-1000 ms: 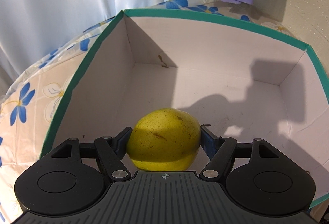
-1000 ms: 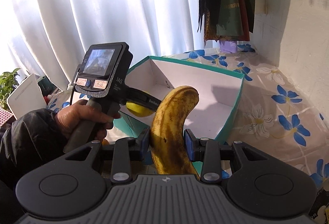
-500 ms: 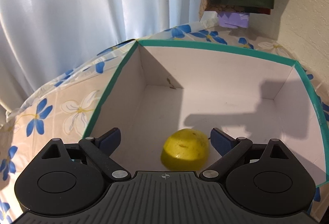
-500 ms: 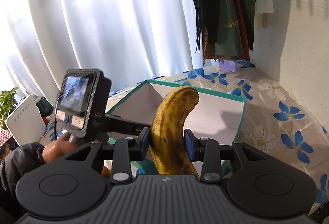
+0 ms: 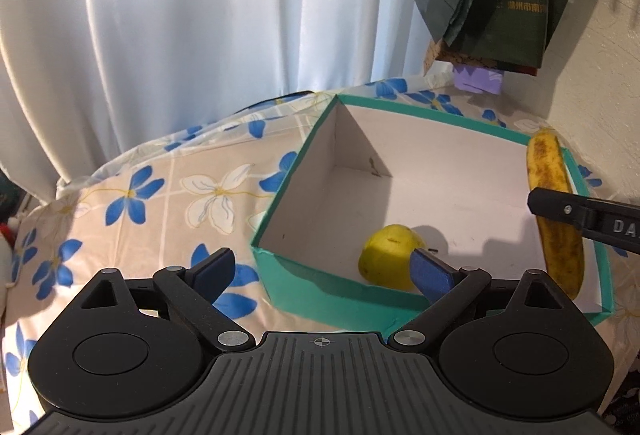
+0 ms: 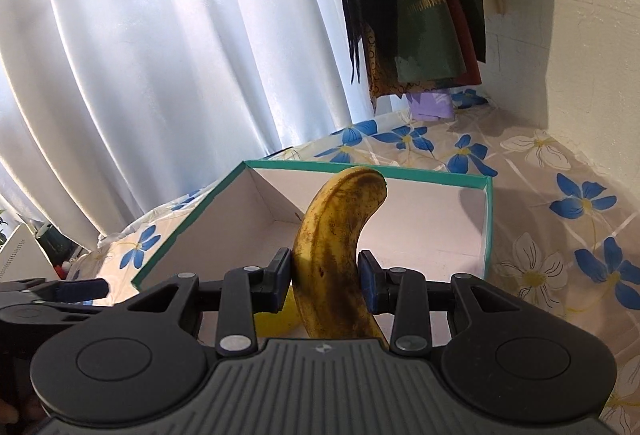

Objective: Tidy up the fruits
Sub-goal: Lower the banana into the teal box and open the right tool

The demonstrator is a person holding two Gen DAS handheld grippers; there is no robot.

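The left gripper [image 5: 322, 269] stands wide and empty above the near teal rim of the box [image 5: 340, 287]. The yellow fruit [image 5: 386, 251] lies on the box floor by that rim, most of the floor bare. The right gripper [image 6: 325, 281] clamps the banana [image 6: 336, 255] above the box's right side.

A peach tablecloth printed with blue and white flowers [image 5: 168, 195] covers the surface. Behind it, at the far left, hangs a sheer white pleated curtain [image 5: 200, 15]. At the far right, dark green bags [image 6: 420, 15] hang against a cream wall [image 6: 580, 35], a small lilac paper piece [image 5: 478, 79] beneath them.
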